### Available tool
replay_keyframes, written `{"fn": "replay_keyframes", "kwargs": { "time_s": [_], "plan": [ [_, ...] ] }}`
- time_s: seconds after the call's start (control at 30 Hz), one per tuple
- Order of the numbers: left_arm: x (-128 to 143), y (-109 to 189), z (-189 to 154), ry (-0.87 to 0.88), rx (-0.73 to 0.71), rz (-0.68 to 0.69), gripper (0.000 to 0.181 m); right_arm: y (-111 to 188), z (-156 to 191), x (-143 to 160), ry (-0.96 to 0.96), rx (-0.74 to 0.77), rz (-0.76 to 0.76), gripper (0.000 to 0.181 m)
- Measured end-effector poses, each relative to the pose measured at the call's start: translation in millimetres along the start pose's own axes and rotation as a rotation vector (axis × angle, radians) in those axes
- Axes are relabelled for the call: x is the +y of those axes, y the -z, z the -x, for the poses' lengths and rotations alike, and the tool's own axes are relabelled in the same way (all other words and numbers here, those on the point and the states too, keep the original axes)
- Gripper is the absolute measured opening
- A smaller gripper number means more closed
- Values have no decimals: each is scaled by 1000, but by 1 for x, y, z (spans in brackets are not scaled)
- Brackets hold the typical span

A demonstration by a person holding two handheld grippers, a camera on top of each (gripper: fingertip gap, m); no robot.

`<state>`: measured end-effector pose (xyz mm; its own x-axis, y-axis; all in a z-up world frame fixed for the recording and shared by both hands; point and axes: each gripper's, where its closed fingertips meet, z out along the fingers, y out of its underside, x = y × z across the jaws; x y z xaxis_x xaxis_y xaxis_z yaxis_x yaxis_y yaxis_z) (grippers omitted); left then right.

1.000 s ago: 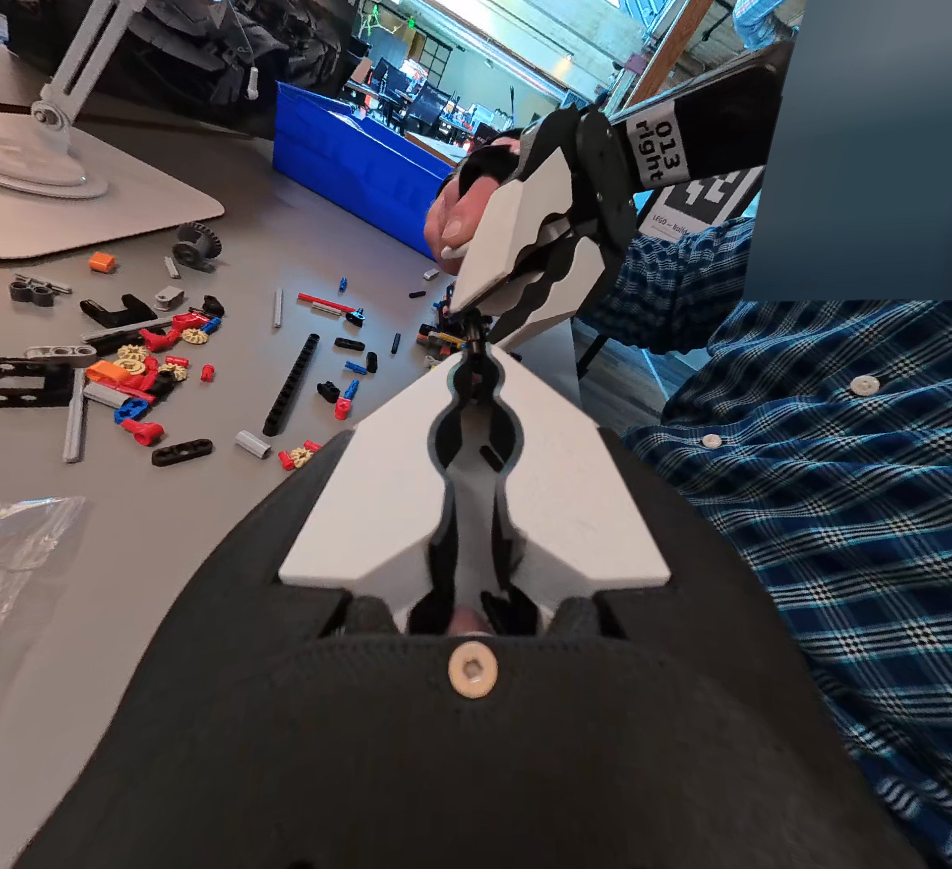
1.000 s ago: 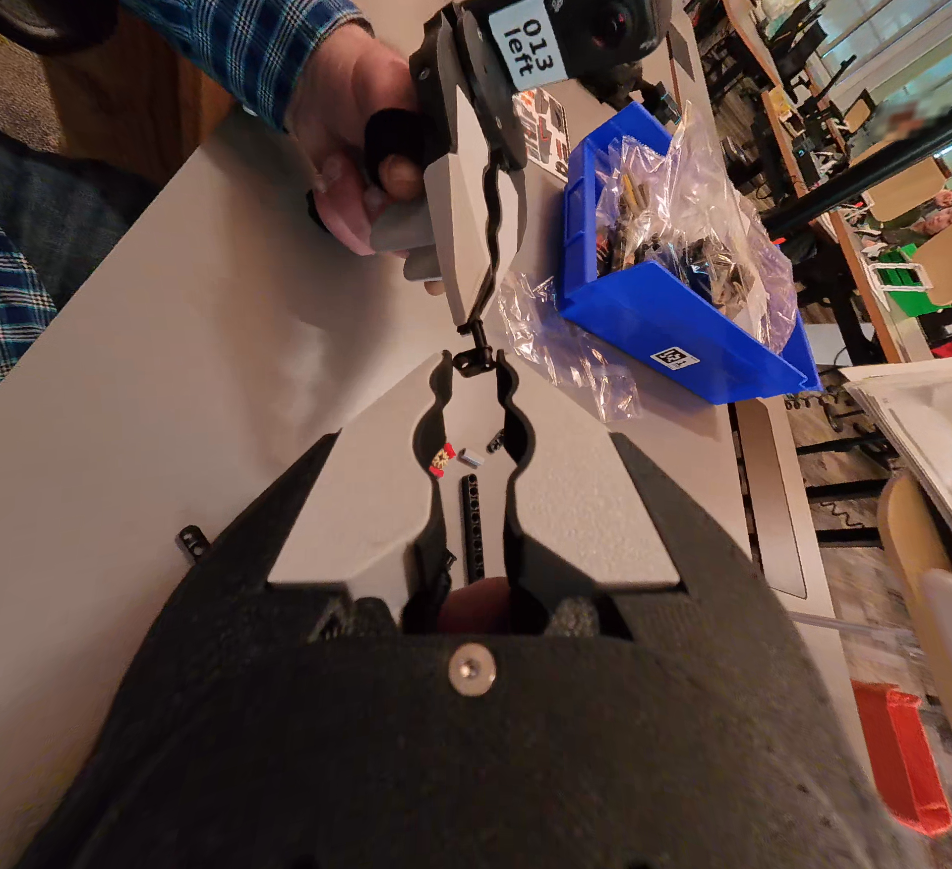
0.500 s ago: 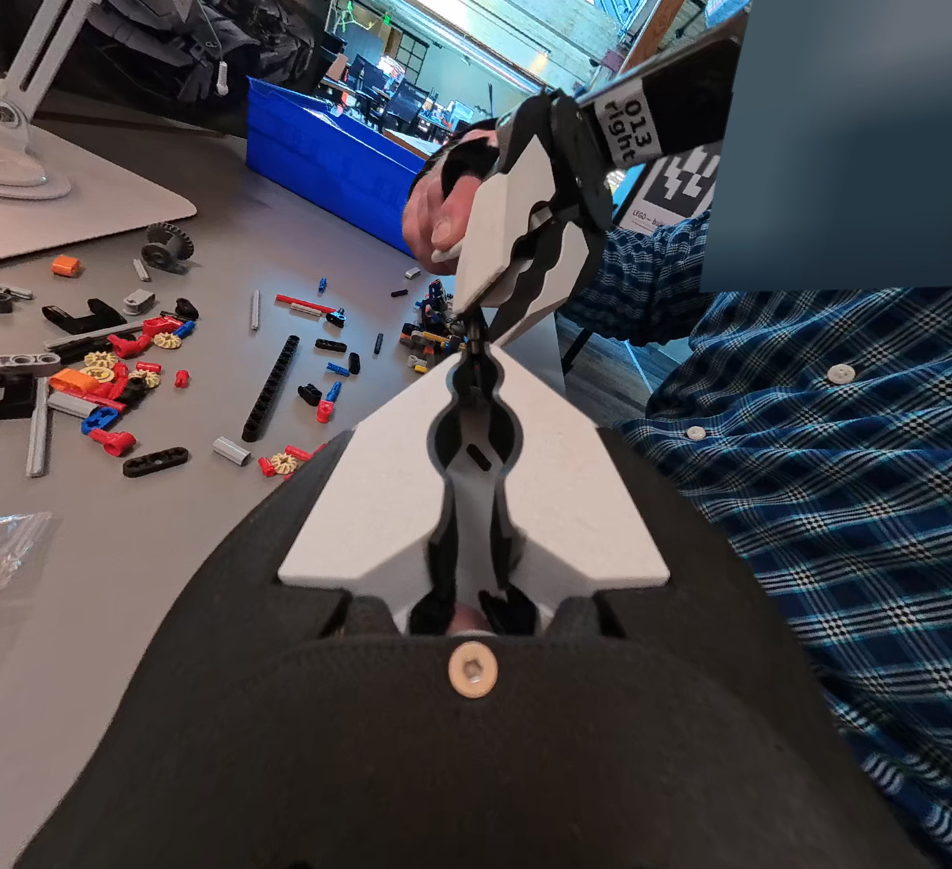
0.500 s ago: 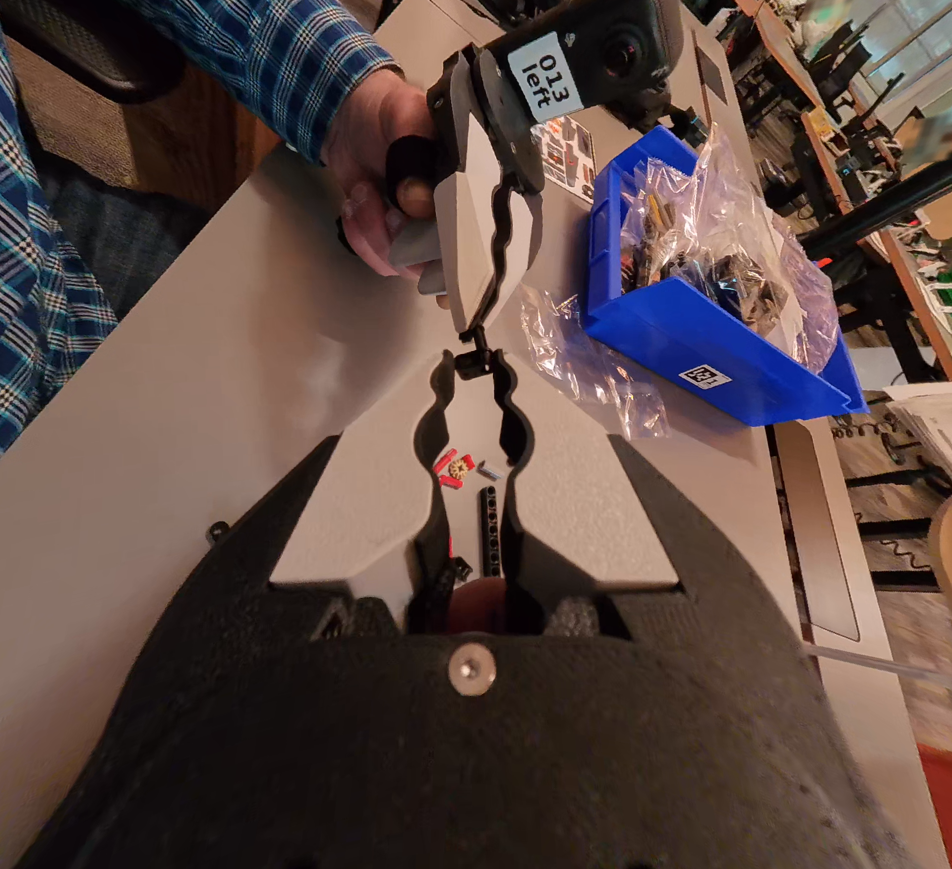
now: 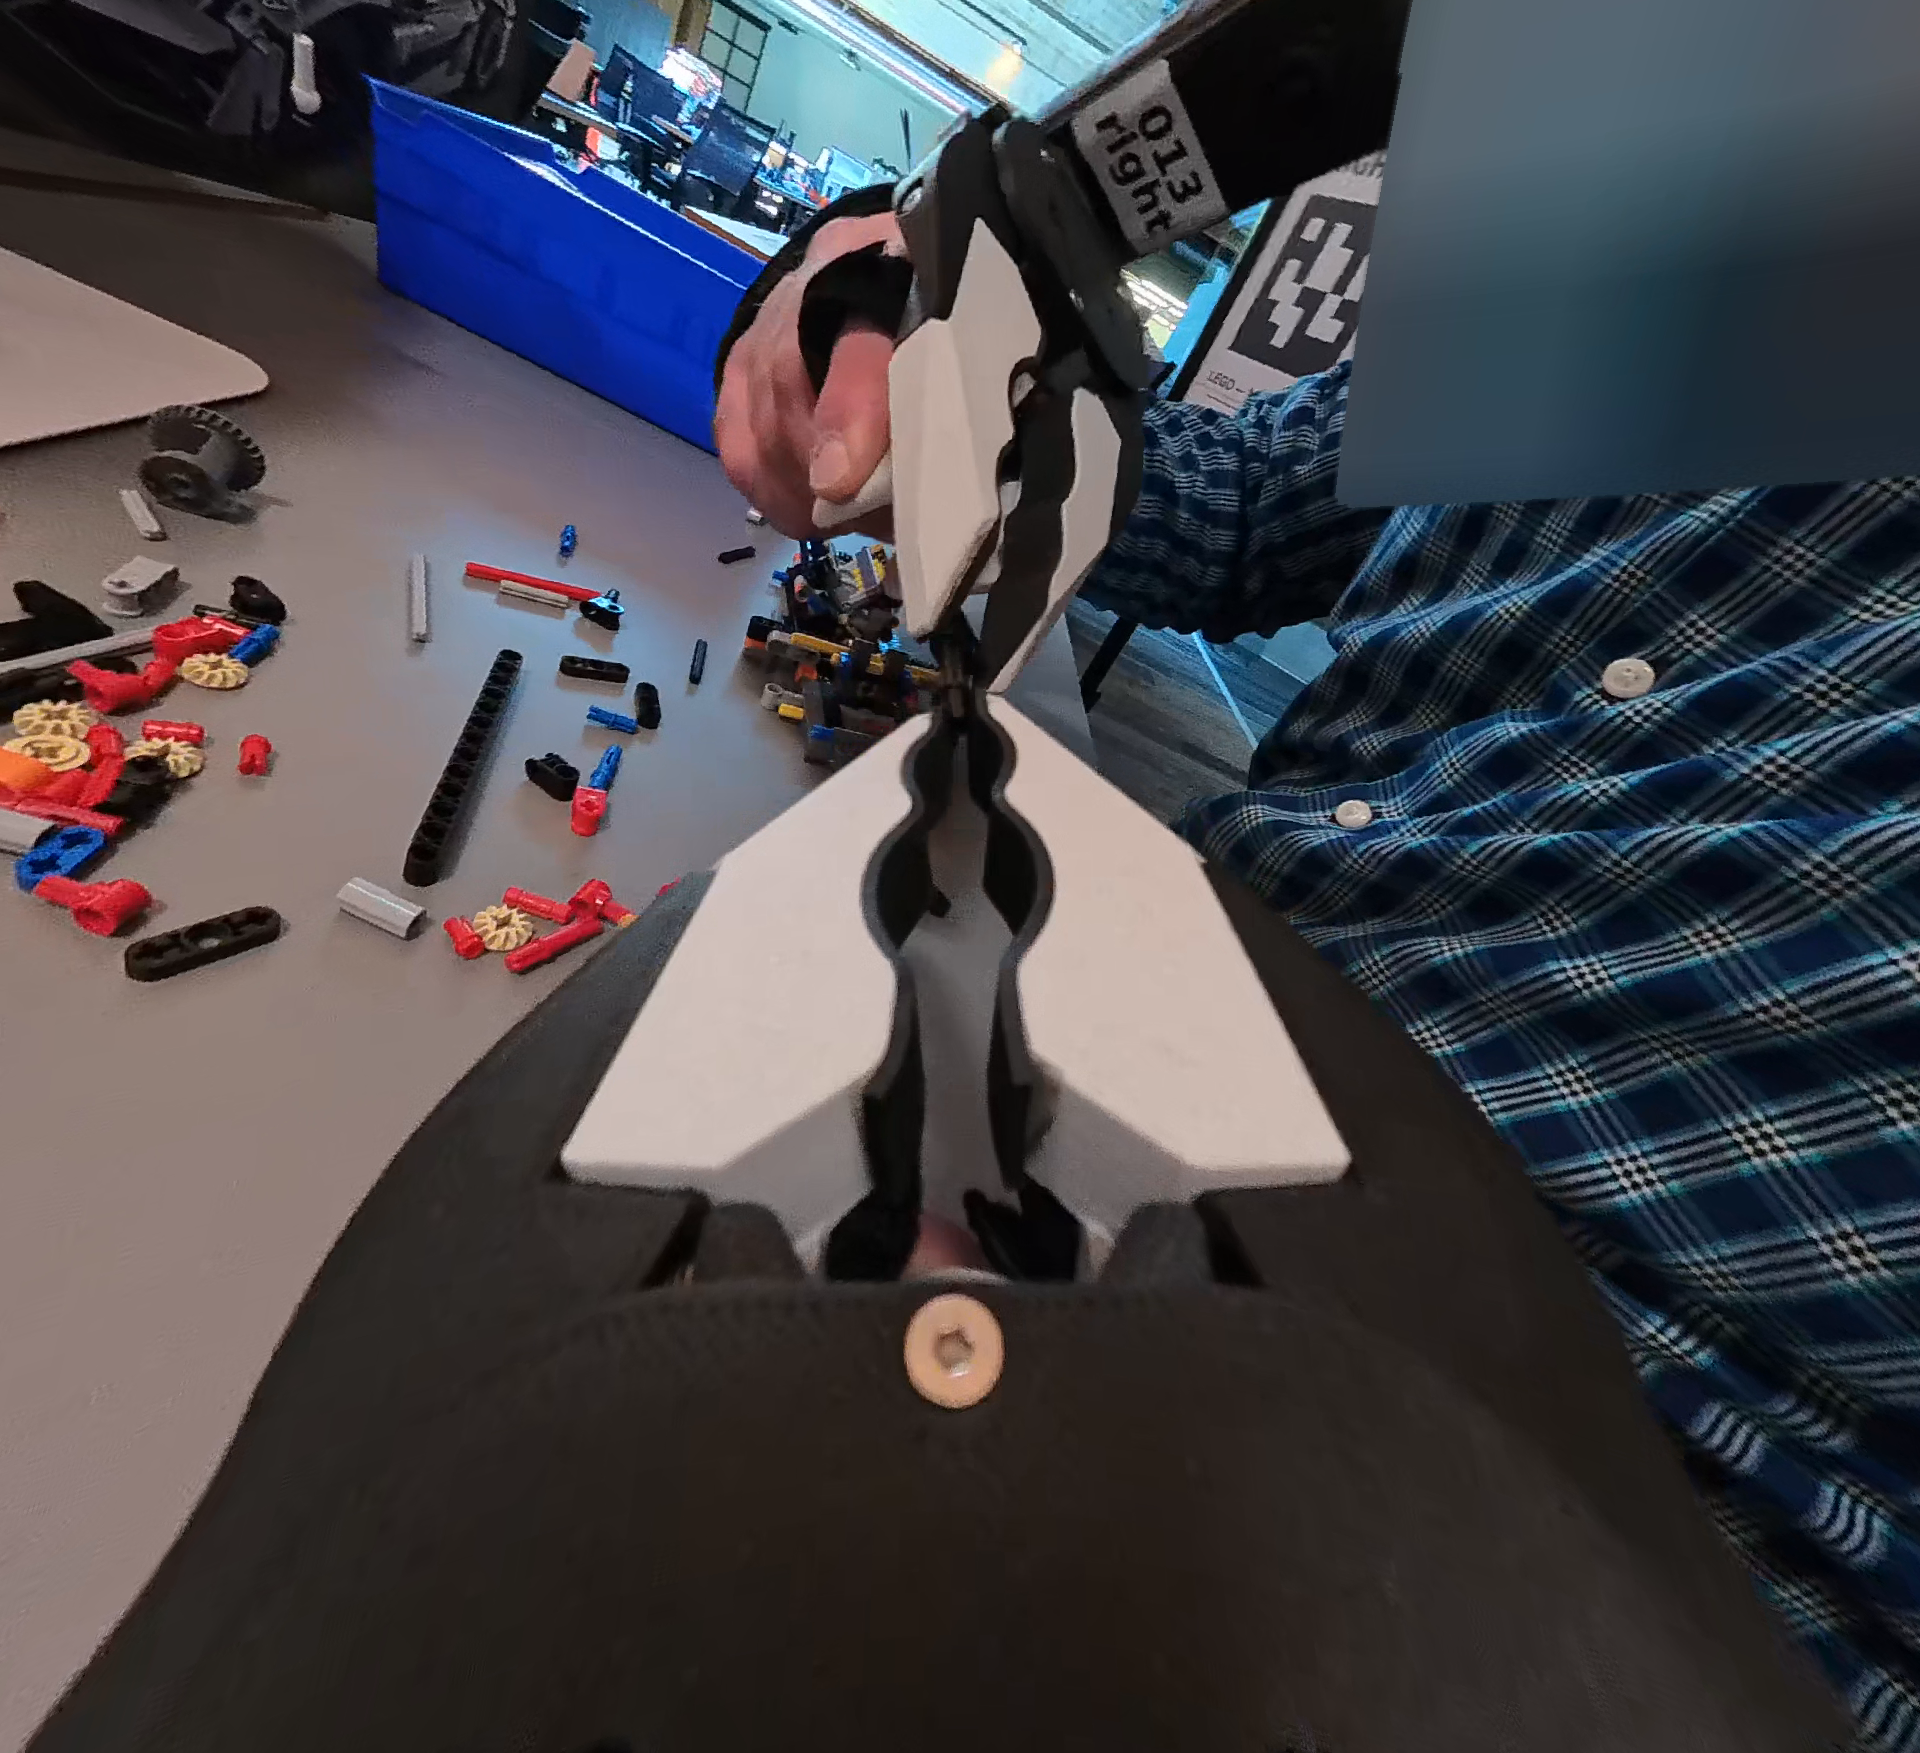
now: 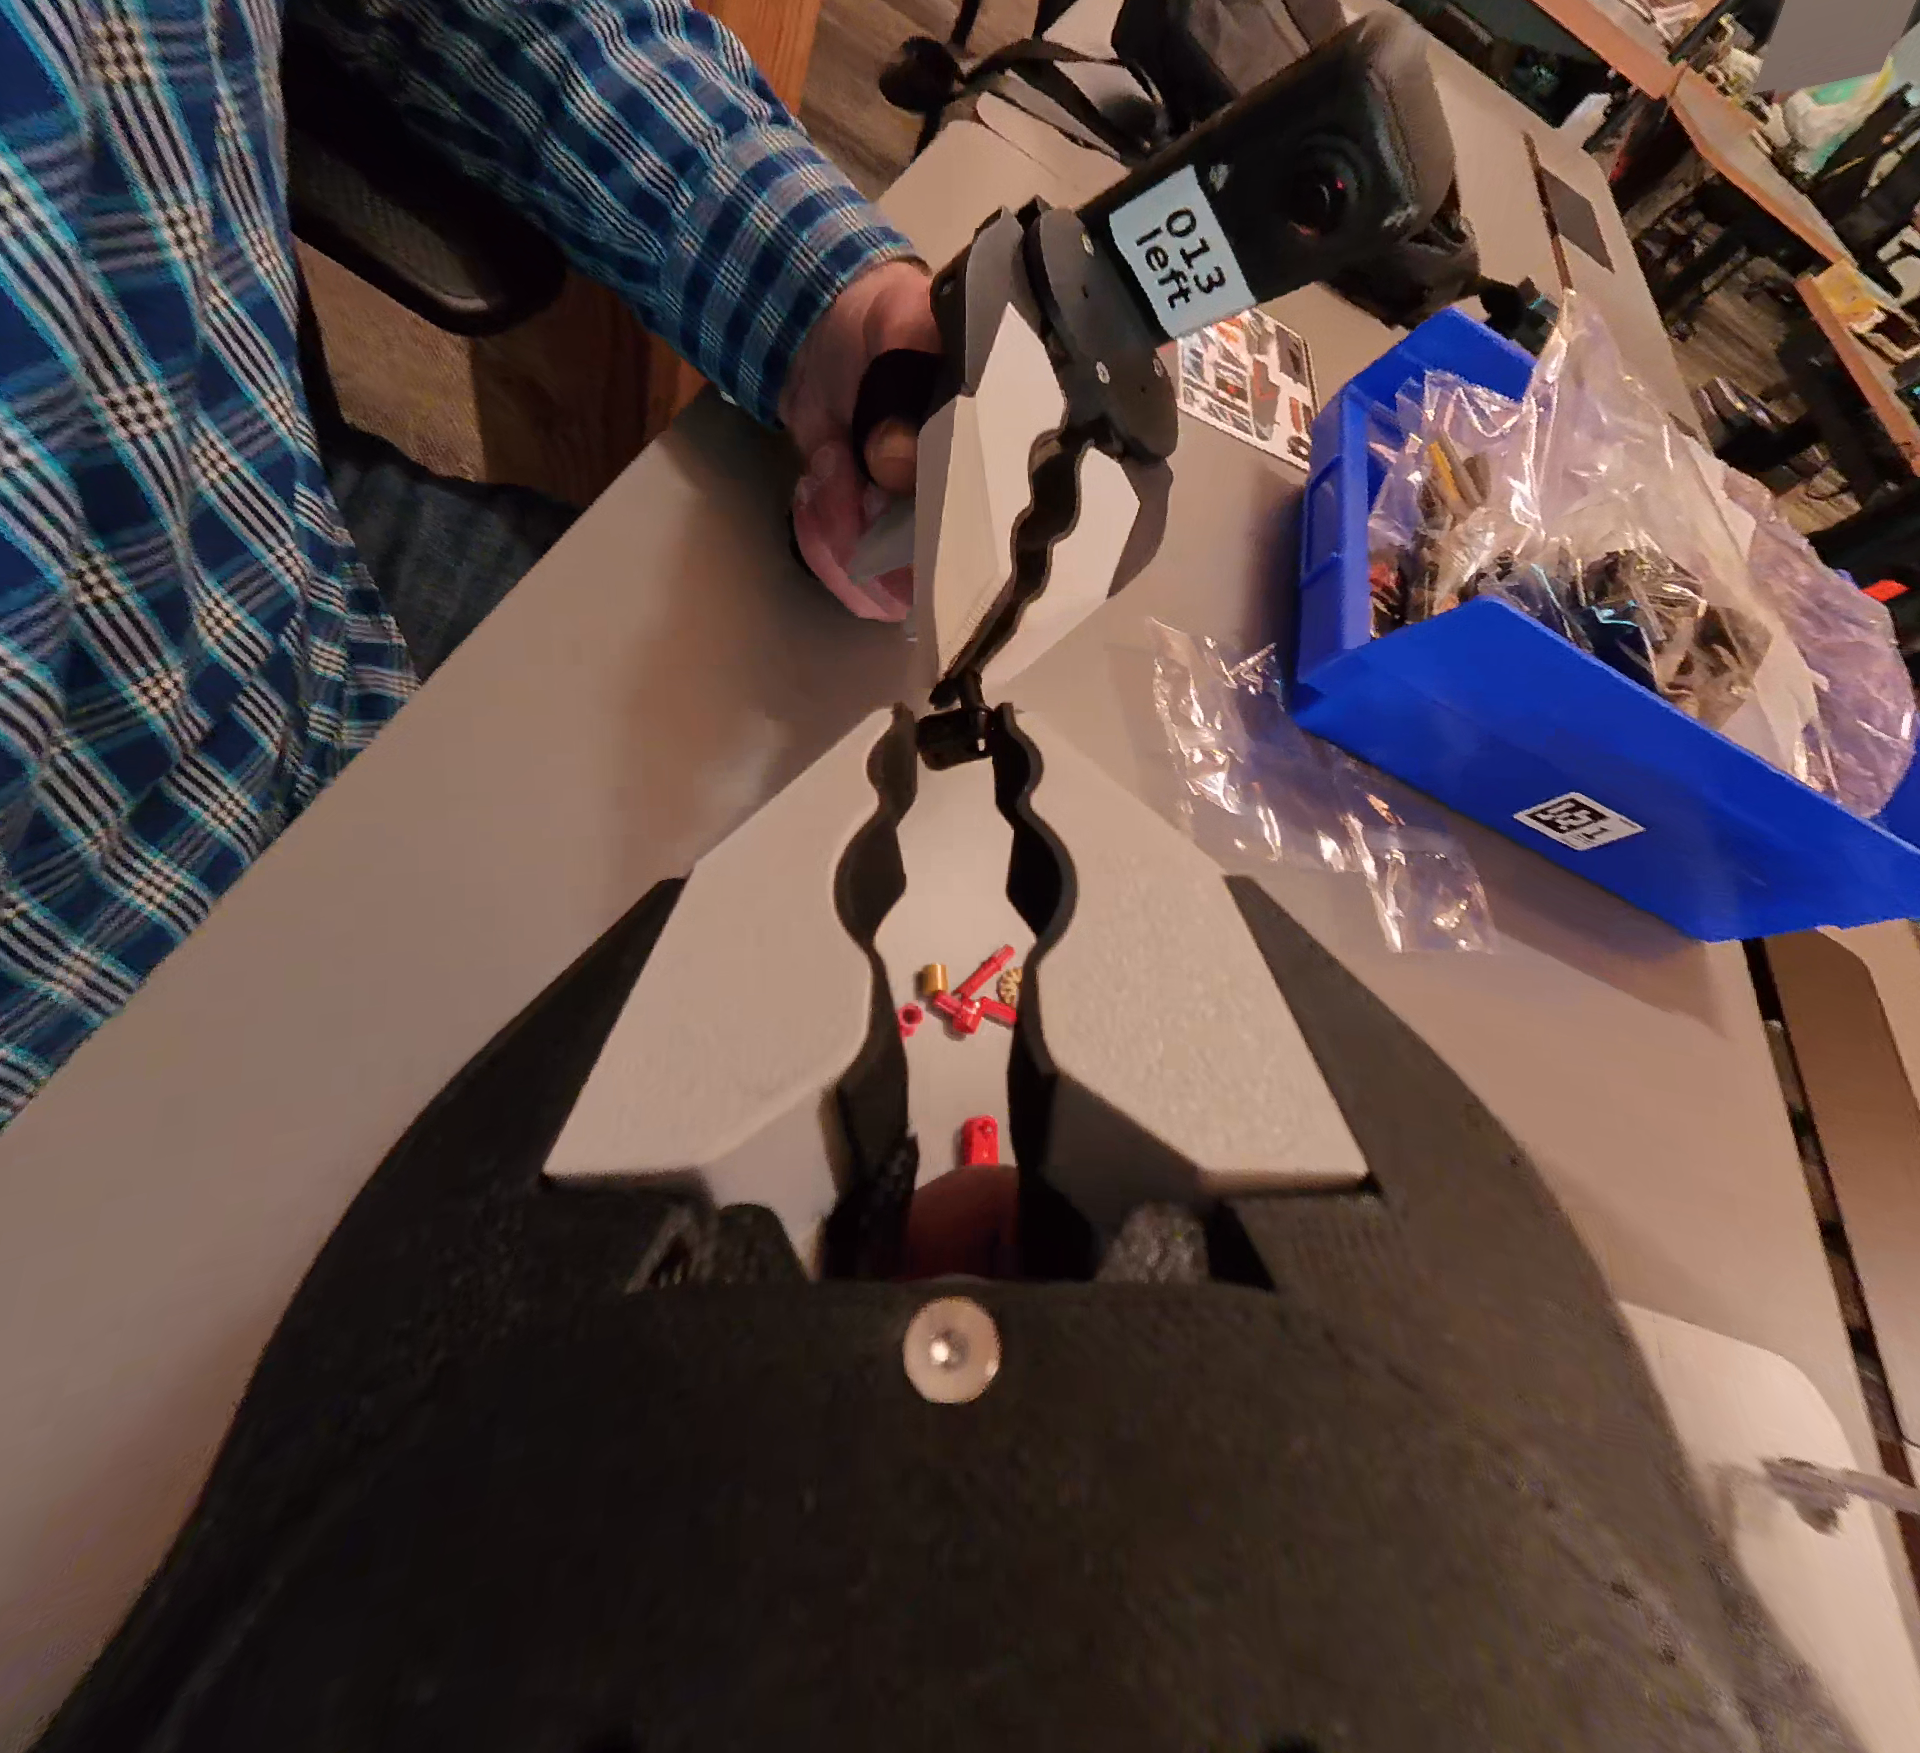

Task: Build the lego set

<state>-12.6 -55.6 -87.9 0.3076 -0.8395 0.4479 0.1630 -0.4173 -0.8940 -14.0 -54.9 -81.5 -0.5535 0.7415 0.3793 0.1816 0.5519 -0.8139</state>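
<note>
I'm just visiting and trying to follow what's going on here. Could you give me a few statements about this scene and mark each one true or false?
1. The two grippers meet tip to tip above the table. True: the left gripper and the right gripper each pinch a small black piece.
2. The blue bin is empty. False: it holds clear bags of parts.
3. A long black beam lies flat on the table. True.
4. The loose parts are all black. False: red pins, tan gears and blue pieces lie among them.
5. The person wears a plain red shirt. False: the sleeve is blue plaid.
</note>
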Motion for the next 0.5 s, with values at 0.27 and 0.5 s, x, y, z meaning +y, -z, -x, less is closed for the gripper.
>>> {"fn": "replay_keyframes", "kwargs": {
  "time_s": [0.27, 0.5],
  "plan": [
    [9, -9, -8, -22, 48, 52, 1, 0, 10, -17, -17, -94, -74, 13],
    [8, -10, -7, -30, 28, 48, 1, 4, 8, -11, -42, -92, 7, 13]
  ]
}}
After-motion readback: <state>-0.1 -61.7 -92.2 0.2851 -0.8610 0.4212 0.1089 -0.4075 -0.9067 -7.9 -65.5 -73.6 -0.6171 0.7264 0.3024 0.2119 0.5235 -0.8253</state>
